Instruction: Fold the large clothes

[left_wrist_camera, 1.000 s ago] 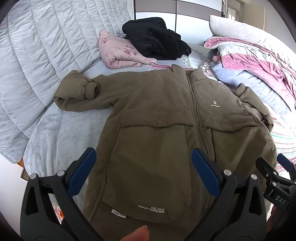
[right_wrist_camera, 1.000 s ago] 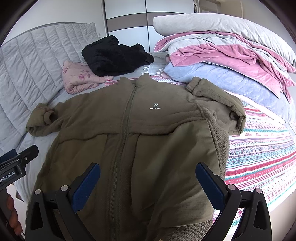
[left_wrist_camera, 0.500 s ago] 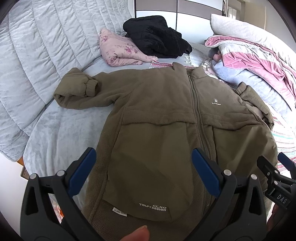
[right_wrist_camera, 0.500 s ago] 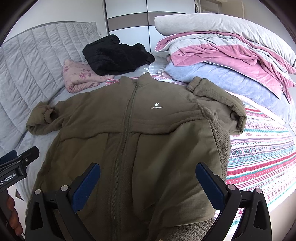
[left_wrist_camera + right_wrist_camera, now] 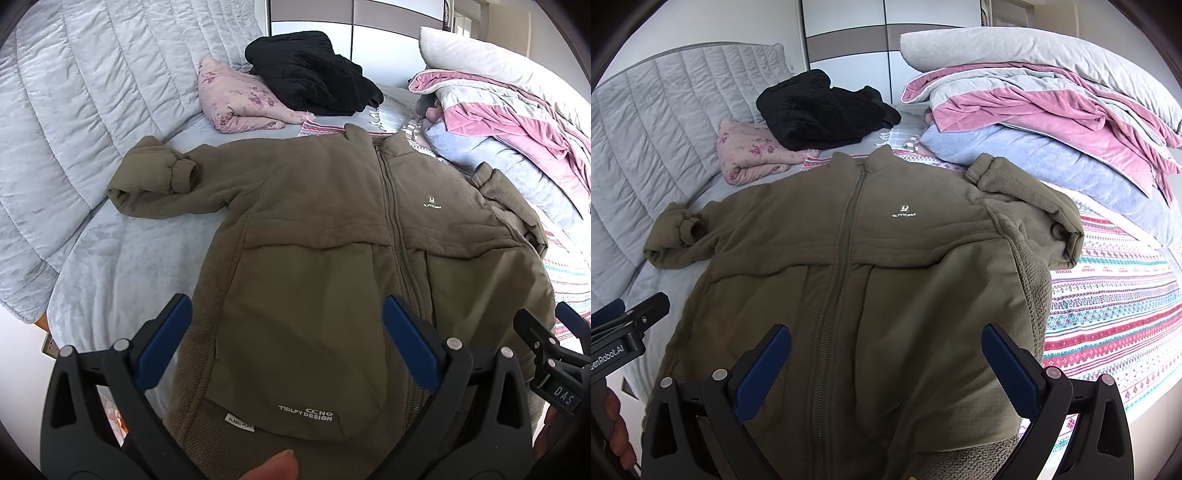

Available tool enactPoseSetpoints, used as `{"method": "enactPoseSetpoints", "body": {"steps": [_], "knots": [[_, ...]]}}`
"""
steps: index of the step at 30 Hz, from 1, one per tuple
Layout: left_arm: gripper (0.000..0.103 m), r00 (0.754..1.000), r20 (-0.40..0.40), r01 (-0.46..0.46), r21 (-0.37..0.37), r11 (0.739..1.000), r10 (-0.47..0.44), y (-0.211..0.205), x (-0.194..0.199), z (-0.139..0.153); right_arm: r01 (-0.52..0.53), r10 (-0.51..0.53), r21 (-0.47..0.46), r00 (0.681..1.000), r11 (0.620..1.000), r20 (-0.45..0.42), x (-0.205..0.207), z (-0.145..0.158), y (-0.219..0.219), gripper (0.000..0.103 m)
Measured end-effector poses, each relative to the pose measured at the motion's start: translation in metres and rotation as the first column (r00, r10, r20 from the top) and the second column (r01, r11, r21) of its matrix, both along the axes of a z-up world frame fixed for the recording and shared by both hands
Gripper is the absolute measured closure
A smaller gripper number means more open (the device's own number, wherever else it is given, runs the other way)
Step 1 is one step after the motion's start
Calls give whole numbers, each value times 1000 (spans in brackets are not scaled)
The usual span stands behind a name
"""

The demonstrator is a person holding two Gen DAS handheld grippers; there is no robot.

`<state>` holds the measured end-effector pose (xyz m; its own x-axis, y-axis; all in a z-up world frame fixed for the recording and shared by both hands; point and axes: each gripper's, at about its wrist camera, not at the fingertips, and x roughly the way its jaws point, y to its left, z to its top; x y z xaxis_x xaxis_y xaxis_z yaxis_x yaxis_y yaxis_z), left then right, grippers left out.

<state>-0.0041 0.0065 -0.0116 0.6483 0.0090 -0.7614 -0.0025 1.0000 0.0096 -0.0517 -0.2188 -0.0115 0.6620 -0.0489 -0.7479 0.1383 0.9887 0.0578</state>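
I see the olive zip-up jacket (image 5: 332, 229) lying front-up and zipped on the bed (image 5: 122, 266), collar toward the far side. Its sleeve nearest the quilted grey headboard (image 5: 74, 103) is stretched out with the cuff rolled; the other sleeve (image 5: 1034, 206) is folded over beside the stacked pink and blue blankets (image 5: 1052, 122). My left gripper (image 5: 288, 347) is spread wide above the hem, gripping nothing; my right gripper (image 5: 886, 369) is likewise spread above the lower front. A black garment (image 5: 820, 107), perhaps a quilted coat, rests on a pink floral bundle (image 5: 750, 155).
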Motion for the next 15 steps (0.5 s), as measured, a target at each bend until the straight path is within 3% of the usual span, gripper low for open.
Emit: {"method": "enactPoseSetpoints", "body": {"steps": [3,7,10,15], "knots": [[1,999,32,20,-12,1000,-19,-1,-1,0,-10,11,-13,1000,1000,11,0,0,-1,0],[1,973,92,216,-59,975,-211,3,2,0,-153,151,36,987,988,64,-2,4,-14,0],[1,968,-5,250,-84,965,-251,20,15,-10,-177,176,145,984,974,15,0,-2,-44,0],[1,969,-125,204,-95,974,-215,68,22,-36,-91,109,158,988,983,-109,-12,-20,-92,0]]}}
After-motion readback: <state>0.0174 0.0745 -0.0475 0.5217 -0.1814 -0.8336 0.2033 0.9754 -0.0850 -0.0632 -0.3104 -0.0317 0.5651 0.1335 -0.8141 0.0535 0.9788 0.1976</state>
